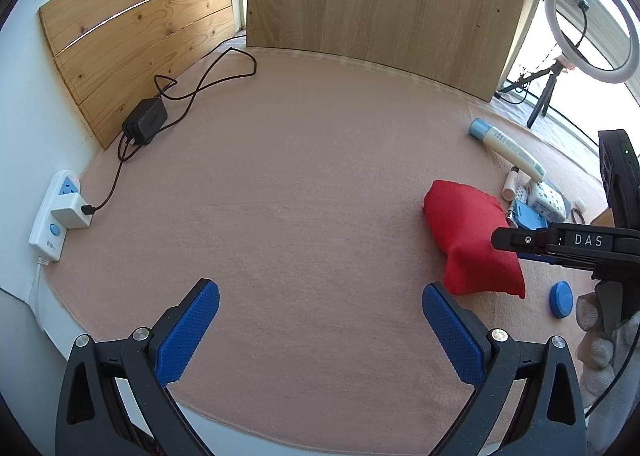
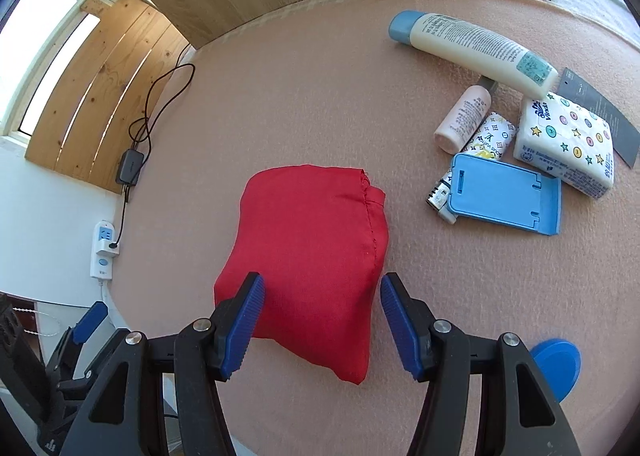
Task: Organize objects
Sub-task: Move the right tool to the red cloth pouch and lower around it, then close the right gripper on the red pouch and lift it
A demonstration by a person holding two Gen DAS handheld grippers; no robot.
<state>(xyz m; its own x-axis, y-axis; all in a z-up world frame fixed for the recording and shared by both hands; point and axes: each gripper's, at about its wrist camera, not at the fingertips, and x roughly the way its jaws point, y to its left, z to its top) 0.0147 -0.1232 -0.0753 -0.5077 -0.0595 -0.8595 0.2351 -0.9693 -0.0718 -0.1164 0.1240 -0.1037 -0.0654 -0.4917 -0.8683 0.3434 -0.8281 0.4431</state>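
A: What is hidden?
B: The lighter [image 2: 440,197] is half covered by the blue stand [image 2: 506,195].
A: Claws?
B: Left gripper [image 1: 320,320] and right gripper [image 2: 322,320] are spread, empty; red pouch [image 2: 312,256] is framed mid-table [image 2: 280,95], pink-covered.

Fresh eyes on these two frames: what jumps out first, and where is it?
The red fabric pouch dominates, lying mid-mat right in front of the open right gripper, whose blue fingers straddle its near edge. Behind it to the right sits a cluster of small items: a cream lotion tube with a blue cap, a Vinda tissue pack and a light blue phone stand. The left gripper is open over bare pink mat.
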